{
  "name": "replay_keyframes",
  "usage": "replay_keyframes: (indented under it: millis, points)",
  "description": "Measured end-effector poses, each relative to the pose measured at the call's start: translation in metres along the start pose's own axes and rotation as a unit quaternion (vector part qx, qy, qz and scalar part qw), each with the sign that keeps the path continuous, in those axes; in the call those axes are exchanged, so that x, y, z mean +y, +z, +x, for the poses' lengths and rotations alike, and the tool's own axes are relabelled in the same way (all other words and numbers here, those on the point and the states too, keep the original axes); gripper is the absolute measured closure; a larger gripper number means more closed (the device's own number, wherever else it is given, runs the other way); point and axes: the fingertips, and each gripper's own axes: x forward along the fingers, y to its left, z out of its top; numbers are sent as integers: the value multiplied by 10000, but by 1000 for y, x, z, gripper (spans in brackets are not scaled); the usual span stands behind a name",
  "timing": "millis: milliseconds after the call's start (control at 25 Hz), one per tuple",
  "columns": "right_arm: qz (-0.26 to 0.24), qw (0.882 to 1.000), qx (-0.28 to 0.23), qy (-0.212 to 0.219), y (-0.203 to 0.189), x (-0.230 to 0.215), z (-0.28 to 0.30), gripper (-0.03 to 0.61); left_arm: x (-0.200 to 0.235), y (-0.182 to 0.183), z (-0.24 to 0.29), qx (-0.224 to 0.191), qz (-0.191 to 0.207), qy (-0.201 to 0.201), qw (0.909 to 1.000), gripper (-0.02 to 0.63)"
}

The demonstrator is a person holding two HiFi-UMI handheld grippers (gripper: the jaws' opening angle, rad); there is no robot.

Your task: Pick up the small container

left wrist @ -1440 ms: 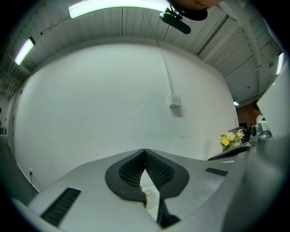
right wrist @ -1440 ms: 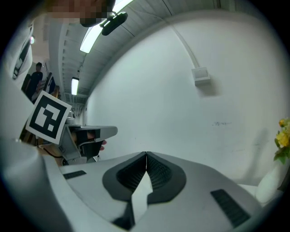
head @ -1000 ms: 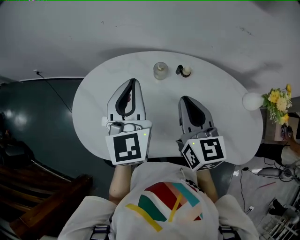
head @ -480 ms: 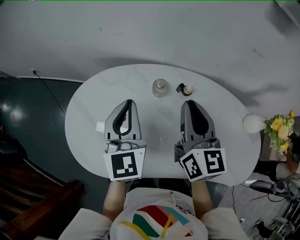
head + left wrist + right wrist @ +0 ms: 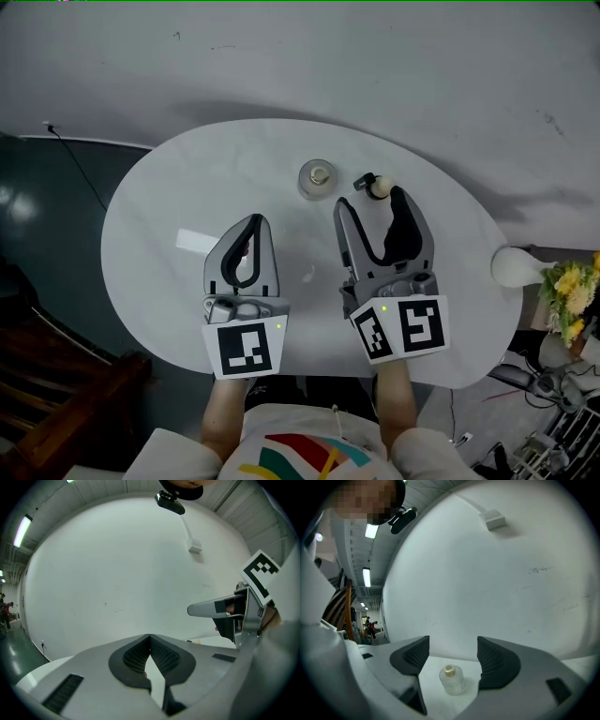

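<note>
The small container (image 5: 318,178), a clear little bottle with a pale cap, stands at the far side of the white oval table (image 5: 159,216). My right gripper (image 5: 372,200) hovers just right of it and short of it. Its jaws have just been opening, stand wide and hold nothing. In the right gripper view the container (image 5: 452,679) shows ahead in the gap of that gripper (image 5: 452,656), apart from both pads. My left gripper (image 5: 251,225) is shut and empty over the table's near left. Its closed tips (image 5: 150,637) point at the white wall.
A small black-and-cream piece (image 5: 373,185) lies just beyond the right gripper's tips. A white globe (image 5: 511,265) and yellow flowers (image 5: 574,300) sit past the table's right end. Dark floor (image 5: 47,234) lies to the left, and a white wall behind the table.
Both grippers have moved forward over the table and sunk lower. The right gripper's jaws went from shut to wide open. The left gripper stayed shut.
</note>
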Motion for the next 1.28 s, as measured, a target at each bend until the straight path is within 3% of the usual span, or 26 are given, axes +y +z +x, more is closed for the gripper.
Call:
replay_keyframes:
  millis: [360,640,1280]
  points:
    - [-337,9984,441,121,-34,4,27,259,1,-34,19,178,-381,32,9991,595]
    - [-359,9970,671,120,-57,4,48,253,4,-59,23,367,-48,34,9993,595]
    - [-699,9878,1386,156,-108,14,82,238,32,-96,23,579,-478,263,9968,595]
